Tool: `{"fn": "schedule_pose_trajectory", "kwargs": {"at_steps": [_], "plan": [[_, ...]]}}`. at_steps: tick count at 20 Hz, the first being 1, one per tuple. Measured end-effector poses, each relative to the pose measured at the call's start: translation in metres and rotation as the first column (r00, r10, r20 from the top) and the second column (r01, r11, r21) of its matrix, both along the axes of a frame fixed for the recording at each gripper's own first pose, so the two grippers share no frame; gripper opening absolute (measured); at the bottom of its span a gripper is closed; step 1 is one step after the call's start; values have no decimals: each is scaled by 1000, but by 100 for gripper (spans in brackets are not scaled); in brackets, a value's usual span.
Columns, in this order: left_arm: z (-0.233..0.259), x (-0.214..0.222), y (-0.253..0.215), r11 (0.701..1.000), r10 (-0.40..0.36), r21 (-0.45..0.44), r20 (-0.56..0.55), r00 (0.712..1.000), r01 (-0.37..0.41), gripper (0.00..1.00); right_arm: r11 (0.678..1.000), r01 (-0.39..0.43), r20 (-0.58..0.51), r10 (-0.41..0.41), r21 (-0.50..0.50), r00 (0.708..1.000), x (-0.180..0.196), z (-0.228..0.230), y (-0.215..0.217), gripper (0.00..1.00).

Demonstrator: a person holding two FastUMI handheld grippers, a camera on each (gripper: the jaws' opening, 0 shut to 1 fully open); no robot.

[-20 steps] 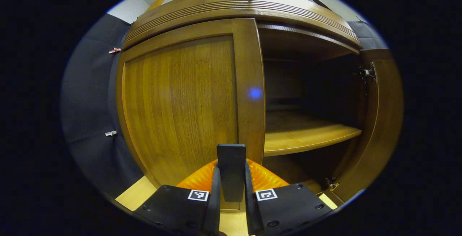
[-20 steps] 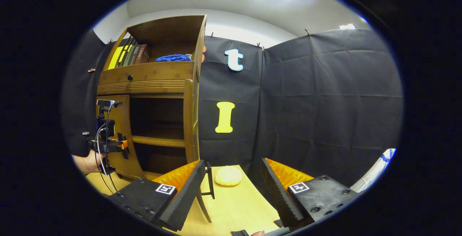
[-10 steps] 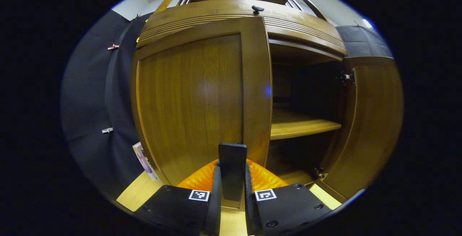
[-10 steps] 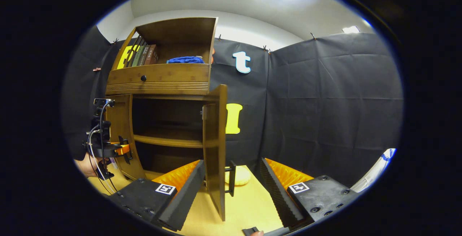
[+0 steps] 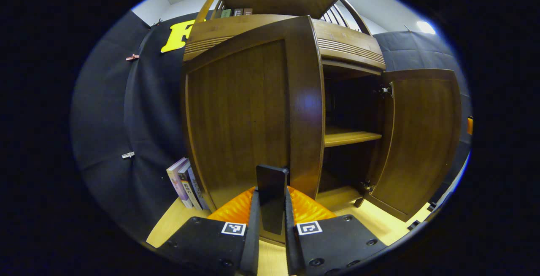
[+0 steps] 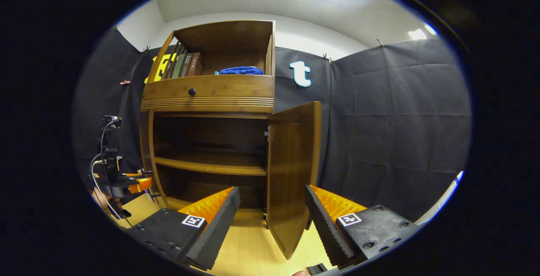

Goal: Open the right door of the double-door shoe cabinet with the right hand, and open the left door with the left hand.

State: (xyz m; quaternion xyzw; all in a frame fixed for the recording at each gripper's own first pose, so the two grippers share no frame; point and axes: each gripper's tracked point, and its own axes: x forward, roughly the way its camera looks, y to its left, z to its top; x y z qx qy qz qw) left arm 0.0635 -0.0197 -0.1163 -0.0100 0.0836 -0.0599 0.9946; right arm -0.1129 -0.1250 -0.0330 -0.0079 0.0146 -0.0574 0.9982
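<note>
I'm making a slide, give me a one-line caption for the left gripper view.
Left gripper shut on the left door's handle, left door partly open, right door swung wide.

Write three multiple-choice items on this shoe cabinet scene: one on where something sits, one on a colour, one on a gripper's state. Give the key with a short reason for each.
1. Where do the upright books beside the cabinet stand?
A. on the floor at the foot of the left door
B. on the middle shelf inside
C. behind the right door

2. What colour is the folded cloth in the cabinet's open top compartment?
A. red
B. blue
C. white

3. How does the left gripper stand?
A. open, clear of the cabinet
B. open around a shelf
C. shut on the left door's handle

Key:
1. A: the left gripper view shows them leaning by the lower outer corner of the left door.
2. B: the right gripper view shows a blue bundle beside the row of books on top.
3. C: both fingers press the dark handle between them.
</note>
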Motion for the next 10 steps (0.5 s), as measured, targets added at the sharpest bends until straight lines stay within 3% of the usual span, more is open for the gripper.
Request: {"fn": "schedule_pose_trajectory", "kwargs": {"at_steps": [5,10], "plan": [[-1,-23,26,1000,-18,-9,12,1000,18,31,999,-29,-5,29,20,1000,9,-2,30,98],[-3,-41,55,1000,10,-23,14,1000,-10,27,999,-45,3,45,15,999,13,0,51,98]]}}
